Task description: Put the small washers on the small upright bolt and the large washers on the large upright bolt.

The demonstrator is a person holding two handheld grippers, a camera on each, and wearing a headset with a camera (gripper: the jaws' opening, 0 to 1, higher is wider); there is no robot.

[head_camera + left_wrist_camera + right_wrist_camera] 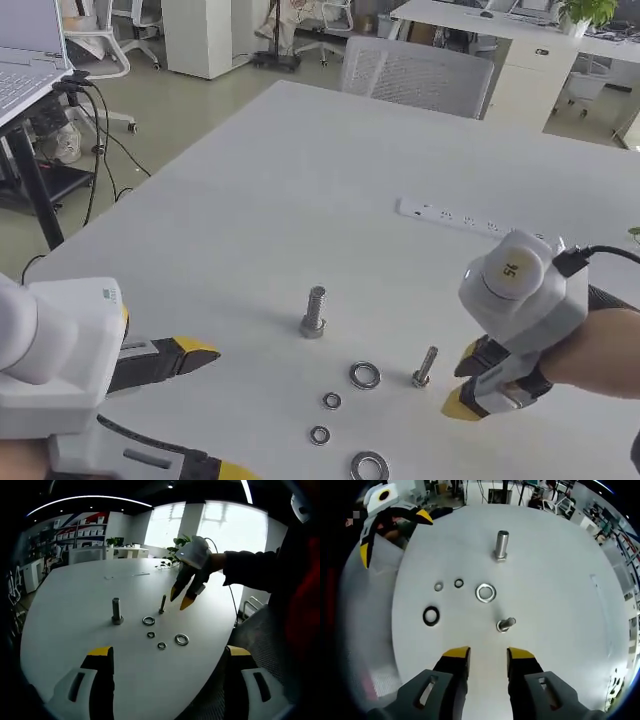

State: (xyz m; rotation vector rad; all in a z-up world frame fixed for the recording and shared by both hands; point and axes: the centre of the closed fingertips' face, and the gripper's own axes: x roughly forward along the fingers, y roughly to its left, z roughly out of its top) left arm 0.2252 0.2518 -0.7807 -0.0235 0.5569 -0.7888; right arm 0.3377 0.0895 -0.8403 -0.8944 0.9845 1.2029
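Closest of all, low on the left, the left hand-held gripper (218,410) hangs just above the desk (300,180) with its jaws spread wide and nothing between them, probably held back so it does not crowd the parts. Across from it the right hand-held gripper (462,380) hovers just beside the small bolt (425,367), its jaws parted by a narrow gap and empty; that narrow setting would suit pinching a thin ring by its edge. Both bolts stand head-down on the desk with the thread pointing up, so a ring can drop straight over the shaft. The large bolt (314,312) sits farther back and to the left, apart from the small one, which keeps the two targets from being confused. All four rings lie flat and loose on the near side of the bolts: the first large washer (365,376) near the small bolt, the second large washer (369,465) nearest the person, and the upper small washer (332,401) and lower small washer (320,435) between them. None is on a bolt yet, so the sorting looks not yet begun; the right side seems best placed to pick first
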